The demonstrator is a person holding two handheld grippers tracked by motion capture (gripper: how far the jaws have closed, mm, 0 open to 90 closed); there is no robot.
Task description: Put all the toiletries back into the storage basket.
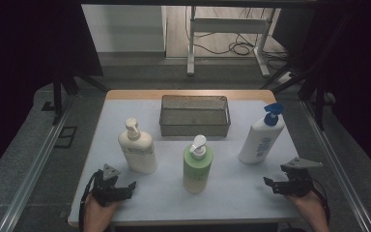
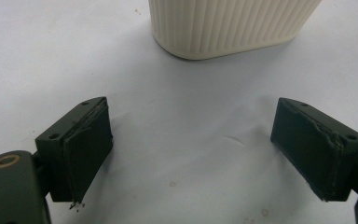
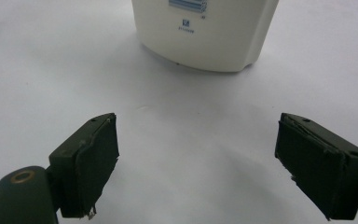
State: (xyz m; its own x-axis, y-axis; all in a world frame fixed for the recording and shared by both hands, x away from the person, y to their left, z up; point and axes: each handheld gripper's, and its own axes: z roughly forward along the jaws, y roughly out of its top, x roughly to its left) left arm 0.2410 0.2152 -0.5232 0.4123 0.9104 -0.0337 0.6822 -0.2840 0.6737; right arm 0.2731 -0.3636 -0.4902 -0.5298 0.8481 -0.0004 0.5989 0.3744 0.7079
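Left gripper view: my left gripper (image 2: 191,140) gapes wide, empty; the ribbed cream bottle (image 2: 228,25) at top looks rigid, top-heavy, so I'd grip mid-body.

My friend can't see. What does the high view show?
Three pump bottles stand on a white table: cream bottle, green bottle, white bottle with blue pump. Behind them sits a wire basket. The left gripper and right gripper wait near the front edge.
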